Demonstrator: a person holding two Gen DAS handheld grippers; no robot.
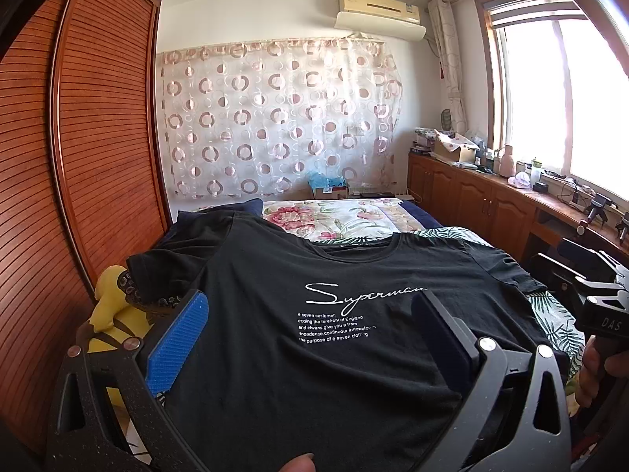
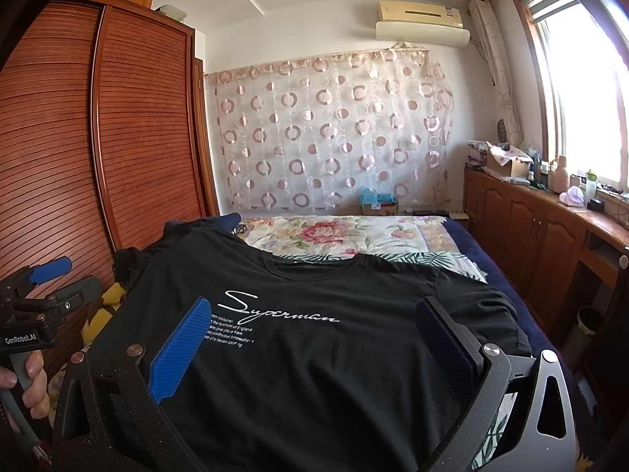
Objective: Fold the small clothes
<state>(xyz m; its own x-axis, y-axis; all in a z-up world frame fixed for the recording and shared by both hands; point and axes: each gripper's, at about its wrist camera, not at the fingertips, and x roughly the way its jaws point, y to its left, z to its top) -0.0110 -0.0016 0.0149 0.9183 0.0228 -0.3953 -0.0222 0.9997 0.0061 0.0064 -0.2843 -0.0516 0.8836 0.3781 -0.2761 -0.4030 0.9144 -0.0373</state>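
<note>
The left gripper (image 1: 310, 338) stands released, its 2 blue-padded fingers (image 1: 179, 340) spread wide at the lower left and lower right of the left wrist view, above the black T-shirt (image 1: 322, 358) with nothing between them. The right gripper (image 2: 314, 338) is likewise spread, its fingers (image 2: 181, 344) apart over the same shirt in the right wrist view; whether either tool's tips touch the cloth cannot be told from these angles.

The T-shirt lies face up across the near end of the bed (image 2: 477, 249), filling the lower half of both frames, collar toward the far wall, with white "Superman" script (image 1: 363, 295) and small lines of print beneath it. One sleeve (image 1: 507, 269) reaches toward the right edge of the left wrist view, the other toward the wardrobe side.

At the left edge of the right wrist view a hand (image 2: 27, 383) grips the handle of the other tool. A yellow soft toy (image 1: 110, 306) sits at the lower left of the left wrist view, partly under the shirt's sleeve. Beyond the collar lies a floral cover (image 2: 338, 236). A slatted wooden wardrobe (image 1: 98, 137) fills the left of the frame, a circle-patterned curtain (image 1: 275, 118) hangs on the far wall under an air conditioner (image 1: 379, 10), and a bright window (image 1: 570, 102) stands at the right above low wooden cabinets (image 2: 523, 216).
</note>
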